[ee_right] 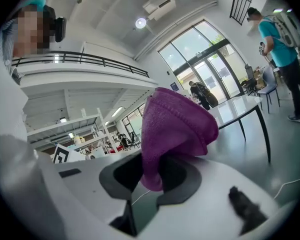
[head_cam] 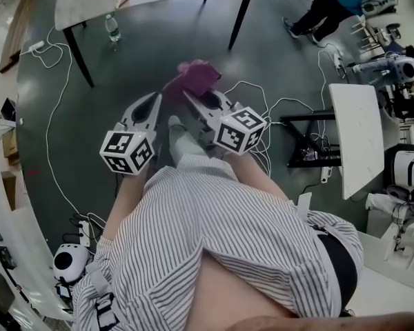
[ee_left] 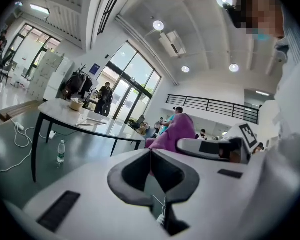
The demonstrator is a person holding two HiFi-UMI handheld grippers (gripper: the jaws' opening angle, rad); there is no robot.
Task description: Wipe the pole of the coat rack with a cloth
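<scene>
A: Large open hall, dark floor (head_cam: 159, 54). Where is the cloth?

B: The purple cloth (ee_right: 176, 126) is clamped in the jaws of the right gripper (ee_right: 150, 174). The jaws of the left gripper (ee_left: 151, 153) are together and empty. No pole is close by, so wiping has likely not begun.

The person is wearing a white shirt (head_cam: 221, 219) with thin dark stripes and a black band (head_cam: 341, 262) at the waist. The left tongs (head_cam: 156, 98) and right tongs (head_cam: 188, 96) are showing pale grey moulded shells with dark grey pads (ee_left: 130, 170) lining the jaws. The left cube (head_cam: 127, 152) and right cube (head_cam: 240, 129) are bearing black-and-white square markers.
</scene>
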